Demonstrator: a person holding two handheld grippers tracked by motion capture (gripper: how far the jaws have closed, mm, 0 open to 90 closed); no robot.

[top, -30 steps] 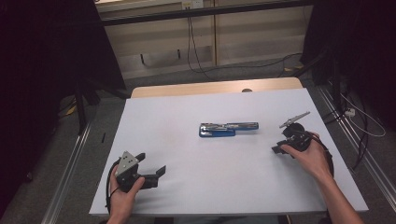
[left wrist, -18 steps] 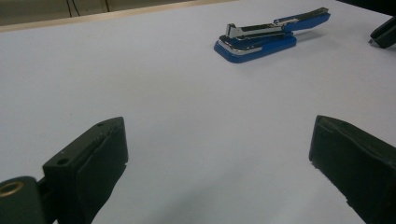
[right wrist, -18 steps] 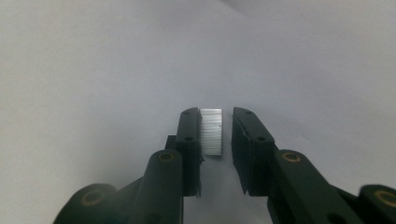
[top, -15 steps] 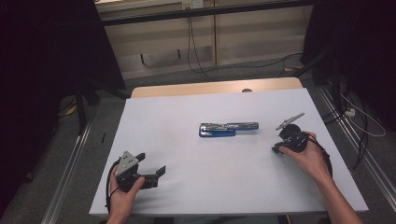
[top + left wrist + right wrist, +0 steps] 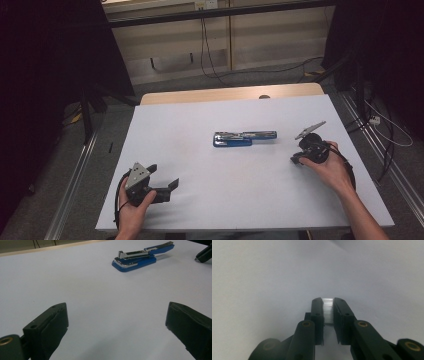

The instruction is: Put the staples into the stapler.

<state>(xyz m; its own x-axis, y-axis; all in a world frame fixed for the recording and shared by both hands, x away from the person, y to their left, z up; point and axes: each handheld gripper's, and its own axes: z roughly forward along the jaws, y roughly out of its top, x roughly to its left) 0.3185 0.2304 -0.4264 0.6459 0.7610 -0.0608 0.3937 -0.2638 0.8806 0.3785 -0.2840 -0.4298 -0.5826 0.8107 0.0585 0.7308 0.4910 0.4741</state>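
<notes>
A blue stapler lies folded open and flat in the middle of the white table top; the left gripper view has it far ahead. At the right side of the table, my right gripper rests in a hand. Its jaws have just been closing and now pinch a short silvery strip of staples between the pads. My left gripper sits low at the front left with its jaws spread wide and nothing between them.
A bare wooden strip runs along the table's far edge. Cables trail on the floor behind and to the right. Metal rails flank the table. The right gripper's tip shows beyond the stapler in the left gripper view.
The right gripper's jaws look drawn closer together than a second ago. Both hands and the stapler have kept their places.
</notes>
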